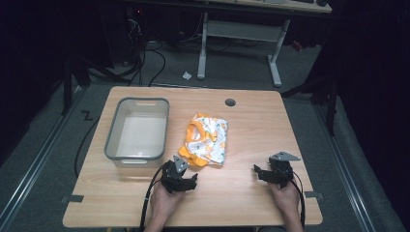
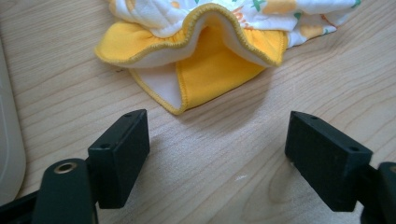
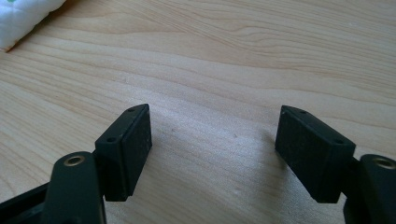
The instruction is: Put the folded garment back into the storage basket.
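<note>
Now my left gripper (image 2: 217,140) sits just short of the crumpled orange garment (image 1: 205,140), jaws wide; my right gripper (image 3: 215,144), well right of it, also gapes empty.

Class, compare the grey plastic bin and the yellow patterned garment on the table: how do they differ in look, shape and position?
The bin is a rigid grey rectangular tub, open-topped and empty; the garment is soft, crumpled cloth, white with a coloured print and yellow edging. The bin sits on the table's left part; the garment lies near the middle, to the bin's right. The left gripper is open just short of the garment's yellow edge, not the bin. Both rest on the wooden table, untouched.
</note>
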Motion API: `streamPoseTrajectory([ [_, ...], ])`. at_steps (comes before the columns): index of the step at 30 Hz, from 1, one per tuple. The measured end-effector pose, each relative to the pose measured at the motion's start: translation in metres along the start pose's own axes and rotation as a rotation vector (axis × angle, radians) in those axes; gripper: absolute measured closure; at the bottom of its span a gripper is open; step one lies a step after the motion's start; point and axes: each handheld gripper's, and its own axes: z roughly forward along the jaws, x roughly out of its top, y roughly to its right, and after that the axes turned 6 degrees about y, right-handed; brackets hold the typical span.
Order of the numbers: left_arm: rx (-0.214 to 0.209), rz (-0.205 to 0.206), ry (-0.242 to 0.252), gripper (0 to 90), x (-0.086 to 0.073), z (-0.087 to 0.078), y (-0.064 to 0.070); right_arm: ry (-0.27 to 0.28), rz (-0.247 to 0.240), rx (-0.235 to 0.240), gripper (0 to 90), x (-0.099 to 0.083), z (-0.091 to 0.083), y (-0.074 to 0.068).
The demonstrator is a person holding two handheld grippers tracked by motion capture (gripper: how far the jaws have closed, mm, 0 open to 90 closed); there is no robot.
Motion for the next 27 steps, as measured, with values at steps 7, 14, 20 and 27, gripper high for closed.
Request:
streamPoseTrajectory([
  [7, -0.009, 0.006, -0.005, 21.6, 0.0003, -0.0005, -0.0005, -0.001, 0.000, 0.000, 27.3, 0.0000, -0.0001, -0.0001],
  [14, -0.013, 0.004, 0.002, 23.2, -0.0007, -0.0016, -0.0010, 0.000, 0.001, 0.000, 27.3, 0.0000, 0.0000, -0.0001],
  [20, -0.038, -0.019, -0.001, 23.1, -0.0007, -0.0039, -0.0015, 0.000, 0.000, 0.000, 27.4, 0.0000, 0.0000, 0.0000],
  [27, -0.057, -0.032, 0.003, 22.8, 0.0048, -0.0092, 0.0003, 0.000, 0.001, -0.001, 27.3, 0.0000, -0.0001, -0.0001],
])
